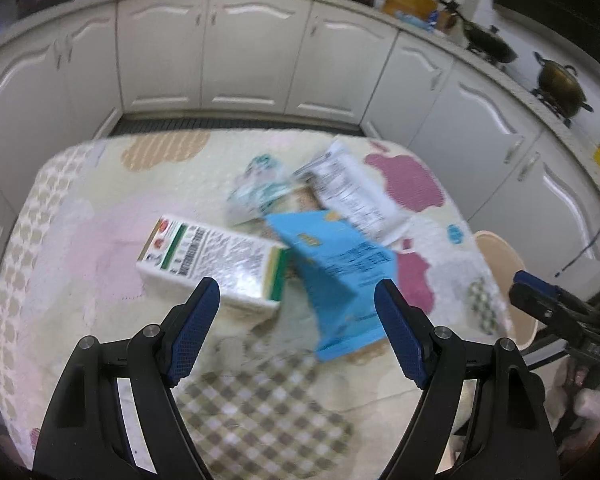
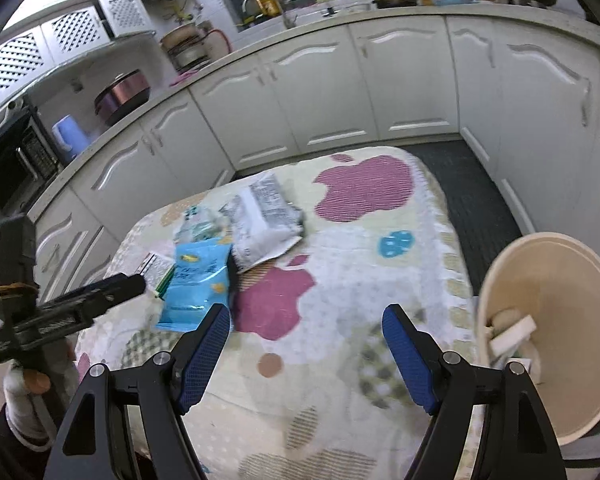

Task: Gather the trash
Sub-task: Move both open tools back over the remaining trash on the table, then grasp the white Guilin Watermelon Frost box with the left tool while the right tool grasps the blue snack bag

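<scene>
A cloth with pink, tan and checked patches covers the table. White panelled cabinets run behind it under a pale countertop. A dark lidded pot stands on the counter, a black microwave farther along.

Lying flat just ahead of the left gripper: a white carton on its side, a blue packet overlapping it, a crumpled white wrapper and greenish wrapper farther off, touching.

Right gripper: jaws spread, nothing held, above cloth.
Left gripper: seen at left edge, state unclear.
Trash: blue pouch, white wrapper, carton clustered on cloth.
Bin: right of table, scraps inside.
</scene>
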{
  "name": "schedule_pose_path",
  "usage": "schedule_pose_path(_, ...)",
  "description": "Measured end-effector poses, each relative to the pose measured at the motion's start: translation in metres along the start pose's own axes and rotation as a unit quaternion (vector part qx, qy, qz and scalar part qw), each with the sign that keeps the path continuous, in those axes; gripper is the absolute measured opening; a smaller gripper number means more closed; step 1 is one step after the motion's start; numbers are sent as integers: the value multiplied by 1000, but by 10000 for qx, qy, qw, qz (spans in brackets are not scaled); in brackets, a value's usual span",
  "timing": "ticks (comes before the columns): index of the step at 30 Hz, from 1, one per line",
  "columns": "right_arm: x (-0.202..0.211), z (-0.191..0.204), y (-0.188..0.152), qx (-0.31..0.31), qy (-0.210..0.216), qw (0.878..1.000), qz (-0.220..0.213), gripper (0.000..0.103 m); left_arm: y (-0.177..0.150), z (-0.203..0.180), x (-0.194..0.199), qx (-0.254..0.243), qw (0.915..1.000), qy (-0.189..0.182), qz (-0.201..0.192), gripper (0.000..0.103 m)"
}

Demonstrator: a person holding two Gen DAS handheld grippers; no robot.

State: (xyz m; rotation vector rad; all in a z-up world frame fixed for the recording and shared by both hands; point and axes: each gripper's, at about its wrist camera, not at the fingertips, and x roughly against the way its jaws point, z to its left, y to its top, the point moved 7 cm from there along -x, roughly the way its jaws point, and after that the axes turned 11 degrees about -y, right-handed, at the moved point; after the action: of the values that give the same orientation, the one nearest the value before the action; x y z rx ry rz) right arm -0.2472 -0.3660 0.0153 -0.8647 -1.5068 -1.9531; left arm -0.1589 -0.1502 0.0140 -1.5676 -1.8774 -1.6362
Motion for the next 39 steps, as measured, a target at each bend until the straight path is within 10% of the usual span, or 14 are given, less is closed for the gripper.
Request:
schedule_pose_path(23,-22,50,-3,397,276,9986,226,77,-10,117,29,460,9906,1284,56,79)
schedule_pose_path(32,-41,85,-1,686,413,9961,364,80,10,112,38,1167,9924,321,-208,79)
schedule_pose_path(39,-65,104,11,707,376,9956,490,86,27,103,-2,1227,9916,407,-6,79)
